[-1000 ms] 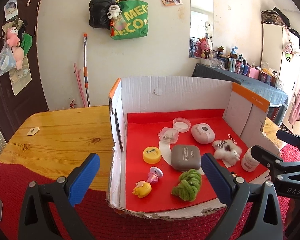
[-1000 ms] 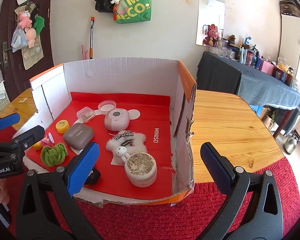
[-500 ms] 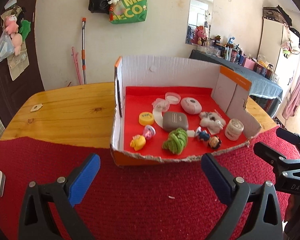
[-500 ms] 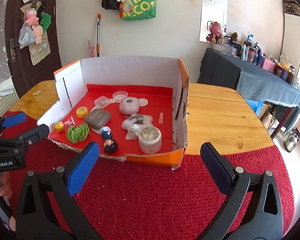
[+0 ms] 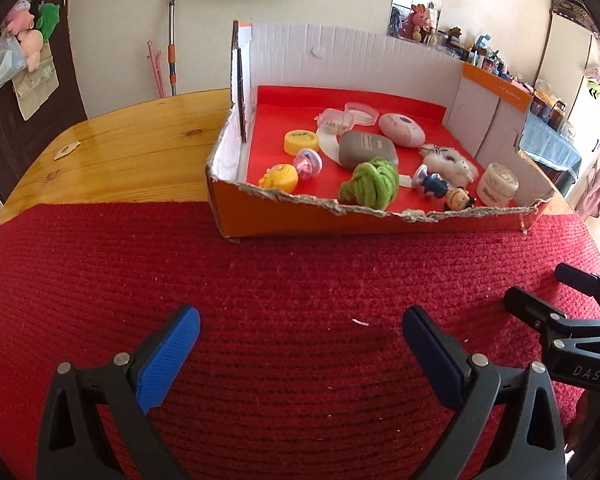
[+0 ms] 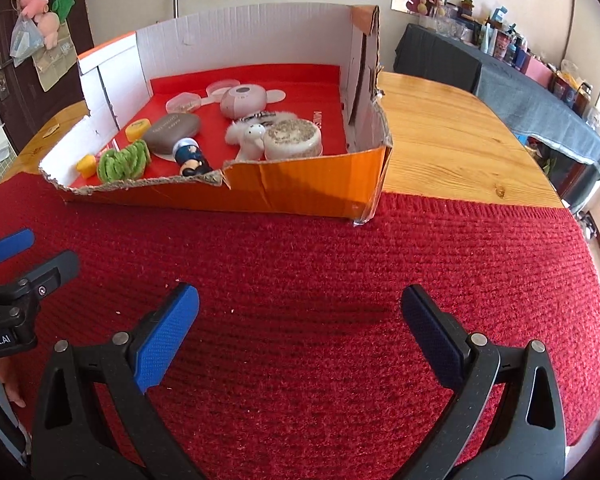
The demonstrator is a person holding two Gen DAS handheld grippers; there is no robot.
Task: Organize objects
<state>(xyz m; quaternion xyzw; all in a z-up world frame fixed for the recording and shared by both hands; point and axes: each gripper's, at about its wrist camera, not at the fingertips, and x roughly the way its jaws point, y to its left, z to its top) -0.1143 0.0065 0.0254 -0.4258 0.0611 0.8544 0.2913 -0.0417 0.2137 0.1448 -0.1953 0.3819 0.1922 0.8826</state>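
Small items all lie inside the cardboard box (image 5: 380, 220); left tongs (image 5: 300, 344) and right tongs (image 6: 298, 320) apart, empty over the red mat (image 6: 340, 280); stage indeterminate

- Left gripper (image 5: 300, 350): jaws spread wide, nothing between the blue pads (image 5: 168, 360); held low, tips pointing forward and slightly down.
- Right gripper (image 6: 299, 330): jaws equally wide apart, empty; same low, forward-tilted pose.
- The two sit side by side, apart, each visible at the edge of the other's view.
- Fingertips of the person's hand (image 6: 12, 390) visible behind the left gripper's body.
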